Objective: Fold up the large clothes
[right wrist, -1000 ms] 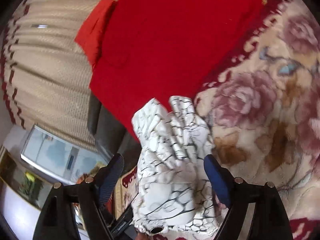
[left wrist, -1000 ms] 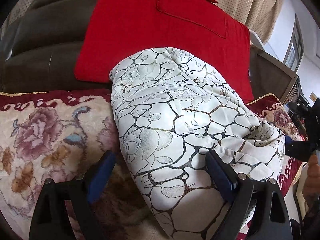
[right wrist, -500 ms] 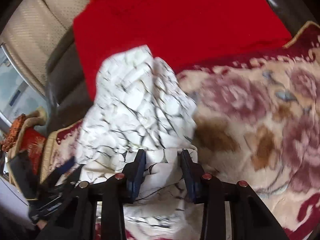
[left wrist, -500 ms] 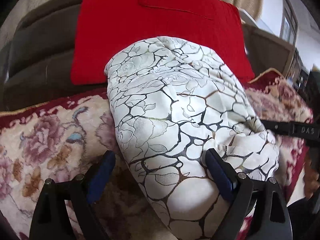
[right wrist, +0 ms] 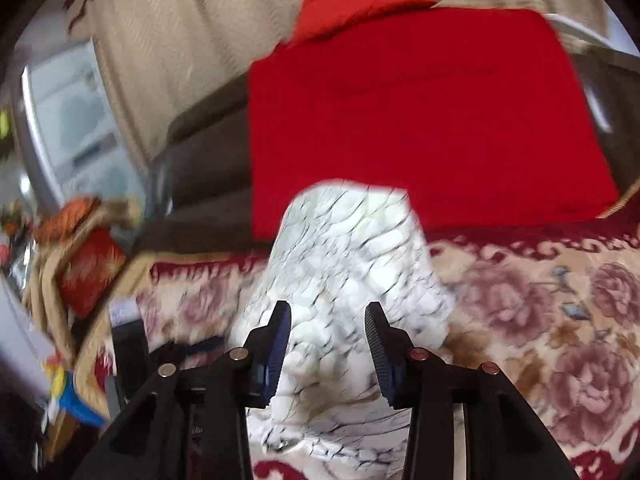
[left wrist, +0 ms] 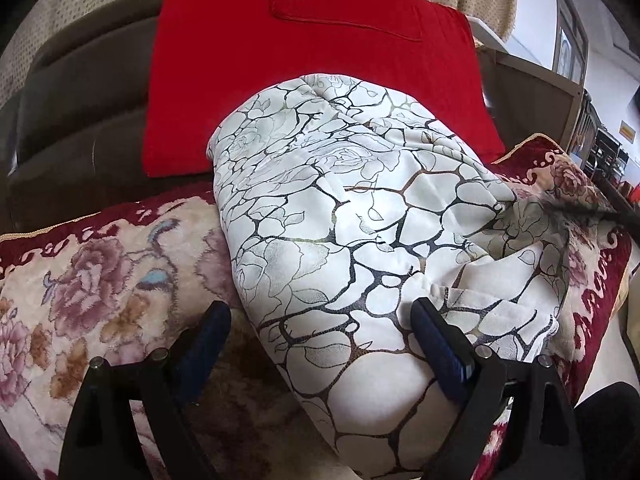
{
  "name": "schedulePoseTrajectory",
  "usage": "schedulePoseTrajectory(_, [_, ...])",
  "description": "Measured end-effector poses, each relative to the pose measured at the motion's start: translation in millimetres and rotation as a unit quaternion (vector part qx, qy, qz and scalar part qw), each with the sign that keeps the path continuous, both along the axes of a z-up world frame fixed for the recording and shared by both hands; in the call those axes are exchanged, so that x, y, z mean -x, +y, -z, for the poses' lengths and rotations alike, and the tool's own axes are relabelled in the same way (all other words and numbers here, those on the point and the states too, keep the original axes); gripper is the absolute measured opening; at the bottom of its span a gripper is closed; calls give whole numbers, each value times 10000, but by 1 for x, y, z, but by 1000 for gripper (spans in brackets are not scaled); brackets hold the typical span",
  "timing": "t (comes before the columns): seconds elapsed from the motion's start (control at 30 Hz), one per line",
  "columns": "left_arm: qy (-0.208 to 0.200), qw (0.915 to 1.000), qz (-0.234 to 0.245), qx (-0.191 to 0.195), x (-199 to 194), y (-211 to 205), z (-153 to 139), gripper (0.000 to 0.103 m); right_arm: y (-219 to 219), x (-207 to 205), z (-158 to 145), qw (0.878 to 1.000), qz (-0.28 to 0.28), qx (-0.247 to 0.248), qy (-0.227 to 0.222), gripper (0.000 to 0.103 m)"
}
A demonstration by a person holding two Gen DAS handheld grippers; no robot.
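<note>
Straddling a folded white garment [left wrist: 340, 248] on a floral sofa cover [left wrist: 92, 272], the left gripper [left wrist: 320, 344] gapes wide; the right gripper [right wrist: 326, 344], half-spread, brackets its near end, probably for tidying, before a red cushion [left wrist: 304, 64]

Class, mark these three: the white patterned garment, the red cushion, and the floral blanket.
white patterned garment [left wrist: 360, 240], left wrist view, middle of its folded top.
red cushion [left wrist: 312, 80], left wrist view, centre of its face.
floral blanket [right wrist: 560, 320], right wrist view, rose pattern.

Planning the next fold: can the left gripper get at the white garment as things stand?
Probably yes. The left gripper is open, with the garment directly ahead and its near edge already between the fingers; nothing lies in between.
</note>
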State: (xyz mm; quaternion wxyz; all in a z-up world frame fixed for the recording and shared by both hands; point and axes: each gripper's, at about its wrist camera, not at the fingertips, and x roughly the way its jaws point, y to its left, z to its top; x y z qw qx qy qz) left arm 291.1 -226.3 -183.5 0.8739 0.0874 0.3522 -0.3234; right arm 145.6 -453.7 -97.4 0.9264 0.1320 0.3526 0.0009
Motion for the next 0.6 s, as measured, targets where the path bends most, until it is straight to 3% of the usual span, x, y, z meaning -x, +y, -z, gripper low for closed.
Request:
schedulePoseTrajectory(0.07, [86, 9999, 130, -2, 0, 0, 1, 91, -5, -20, 47, 9963, 46, -78, 850, 38])
schedulePoseTrajectory(0.1, [65, 9999, 123, 16, 0, 2, 0, 91, -11, -24, 65, 9945, 155, -93, 1034, 33])
schedulePoseTrajectory(0.13, [55, 9999, 132, 26, 0, 4, -2, 91, -17, -22, 70, 9958, 205, -210, 863, 31])
schedulePoseTrajectory(0.23, [-52, 9998, 146, 105, -2, 16, -11, 92, -25, -22, 62, 9947, 195, -515, 866, 29])
schedulePoseTrajectory(0.33, [-213, 9995, -201, 145, -12, 27, -19, 92, -28, -30, 46, 9949, 1, -525, 860, 29])
schedulePoseTrajectory(0.43, [-37, 9977, -556, 384, -30, 35, -21, 92, -35, -41, 21, 9960, -91, -764, 456, 32])
schedulePoseTrajectory(0.6, [241, 9958, -758, 445, -46, 28, -16, 92, -34, -107, -9, 9980, -86, -558, 278, 32])
